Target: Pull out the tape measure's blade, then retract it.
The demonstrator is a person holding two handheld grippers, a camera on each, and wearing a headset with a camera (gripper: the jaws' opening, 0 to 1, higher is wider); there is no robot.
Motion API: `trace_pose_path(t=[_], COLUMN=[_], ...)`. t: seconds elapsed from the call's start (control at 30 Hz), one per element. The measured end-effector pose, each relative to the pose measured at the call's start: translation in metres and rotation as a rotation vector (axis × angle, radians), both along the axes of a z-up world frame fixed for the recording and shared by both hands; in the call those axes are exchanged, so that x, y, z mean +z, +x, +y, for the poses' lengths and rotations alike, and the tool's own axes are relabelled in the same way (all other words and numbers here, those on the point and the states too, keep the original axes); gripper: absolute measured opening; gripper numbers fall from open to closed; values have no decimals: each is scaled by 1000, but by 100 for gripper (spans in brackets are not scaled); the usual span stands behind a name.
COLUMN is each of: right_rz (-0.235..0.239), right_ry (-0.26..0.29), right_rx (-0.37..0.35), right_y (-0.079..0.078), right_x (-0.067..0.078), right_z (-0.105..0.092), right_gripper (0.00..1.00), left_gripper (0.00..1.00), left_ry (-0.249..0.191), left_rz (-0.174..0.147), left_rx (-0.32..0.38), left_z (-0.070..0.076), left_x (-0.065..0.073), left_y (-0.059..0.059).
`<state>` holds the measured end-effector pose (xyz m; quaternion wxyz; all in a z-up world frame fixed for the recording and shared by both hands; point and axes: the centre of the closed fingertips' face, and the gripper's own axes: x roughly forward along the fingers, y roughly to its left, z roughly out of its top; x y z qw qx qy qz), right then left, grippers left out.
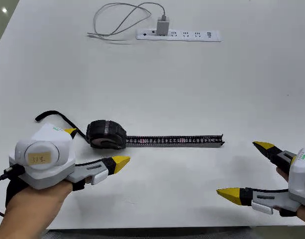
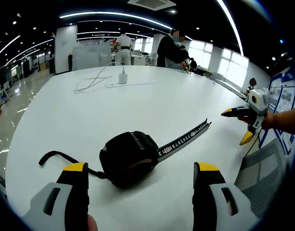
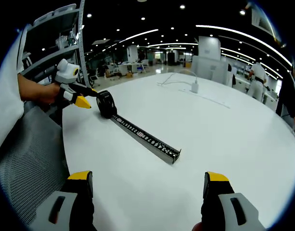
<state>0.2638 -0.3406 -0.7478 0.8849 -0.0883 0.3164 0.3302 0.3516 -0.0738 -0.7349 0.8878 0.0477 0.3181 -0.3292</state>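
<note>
A black strap (image 1: 55,115) is trailing off the left end of the tape measure (image 1: 106,134), which is lying on a white table (image 1: 167,84). The left gripper (image 1: 95,147) is hovering just left of the tape measure with its jaws spread wide, gripping nothing; the black case is sitting ahead of the gap between its yellow tips, not touching either one. The blade (image 1: 174,141) is lying flat, pulled out to the right of the tape measure, with its end hook resting on the table. The right gripper (image 1: 246,169) is waiting beyond the tape measure's hook, well apart from it, jaws likewise released and holding nothing. Far behind the tape measure, a power strip (image 1: 179,35) is carrying a white charger (image 1: 163,25) whose cable (image 1: 120,20) is looping leftward. The left gripper view is adding what the head view is missing: people (image 2: 123,45) standing beyond the tape measure's table in a large office. The right gripper view is showing shelving (image 3: 56,29) and a mesh chair (image 3: 27,159) on the tape measure's case side.
</note>
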Motion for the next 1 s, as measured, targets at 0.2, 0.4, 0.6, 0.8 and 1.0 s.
trace_pose_path(t=[0.2,0.4,0.6,0.8,1.0], right_rz=[-2,-4,-10,-10,-22], right_ry=[-4,-6,-7,-10,-24], right_rx=[0,1,0,3,8], right_y=[6,10,12,13,18], right_x=[0,0,3,3,5], right_z=[-2,-3,-4,-4,-7], right_gripper=[94,94,93,93,89], left_gripper=[87,85,83,82,80], left_ry=[11,12,0,-14,-45], left_rz=[5,17,23,20,19], left_rx=[-3,42,42,77,139], left_z=[-6,-7,-12,-11,-11], left_x=[-5,-11,-15,-14,-12], left_y=[5,10,9,12,17])
